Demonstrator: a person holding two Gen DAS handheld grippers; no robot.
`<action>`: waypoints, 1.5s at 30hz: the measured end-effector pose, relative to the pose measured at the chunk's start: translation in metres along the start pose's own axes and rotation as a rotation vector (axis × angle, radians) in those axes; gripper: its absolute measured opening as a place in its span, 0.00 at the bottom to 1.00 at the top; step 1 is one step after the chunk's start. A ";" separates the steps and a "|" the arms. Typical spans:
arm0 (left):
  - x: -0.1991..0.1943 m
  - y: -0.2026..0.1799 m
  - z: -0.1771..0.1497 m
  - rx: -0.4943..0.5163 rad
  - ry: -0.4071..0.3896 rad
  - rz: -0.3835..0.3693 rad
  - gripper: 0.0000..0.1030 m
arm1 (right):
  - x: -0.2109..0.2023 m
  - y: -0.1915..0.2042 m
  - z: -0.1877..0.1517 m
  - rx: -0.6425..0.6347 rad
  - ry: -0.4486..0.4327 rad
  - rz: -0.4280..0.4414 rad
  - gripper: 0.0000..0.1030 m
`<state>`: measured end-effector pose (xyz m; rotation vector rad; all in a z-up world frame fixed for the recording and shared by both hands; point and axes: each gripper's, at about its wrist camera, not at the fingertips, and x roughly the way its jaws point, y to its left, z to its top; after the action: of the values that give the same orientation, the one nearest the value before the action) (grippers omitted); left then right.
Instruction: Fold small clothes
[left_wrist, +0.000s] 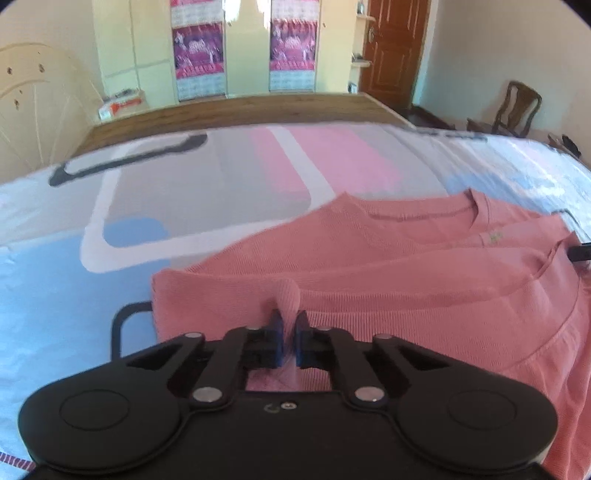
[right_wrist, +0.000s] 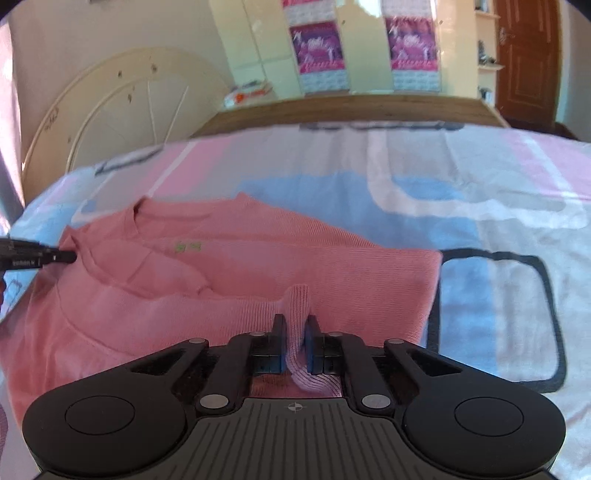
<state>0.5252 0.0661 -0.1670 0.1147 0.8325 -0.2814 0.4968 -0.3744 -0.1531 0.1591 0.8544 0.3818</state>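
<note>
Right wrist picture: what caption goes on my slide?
Right gripper pinches a fold of the pink top lying on the patterned bedsheet.

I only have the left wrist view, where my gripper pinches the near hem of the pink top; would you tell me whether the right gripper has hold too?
Observer: Yes, the right gripper is shut on a raised fold of the pink top at its near edge.
Operator: Thank you. What lies to the right of the top there?
Observer: Bare bedsheet, with a dark rounded outline printed beside the top's right edge.
Operator: Anything on the chest?
Observer: A small green mark below the neckline.
</note>
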 end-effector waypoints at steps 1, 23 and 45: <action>-0.005 0.000 0.001 -0.013 -0.023 0.000 0.04 | -0.005 0.001 -0.001 0.011 -0.027 0.001 0.07; 0.042 0.007 0.017 -0.148 -0.061 0.241 0.05 | 0.053 -0.008 0.028 0.105 -0.096 -0.232 0.07; -0.002 -0.024 -0.025 -0.119 -0.035 0.241 0.65 | 0.012 0.062 -0.019 -0.024 -0.128 -0.168 0.20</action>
<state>0.4990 0.0491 -0.1822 0.0976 0.7906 -0.0075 0.4732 -0.3129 -0.1557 0.0880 0.7311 0.2221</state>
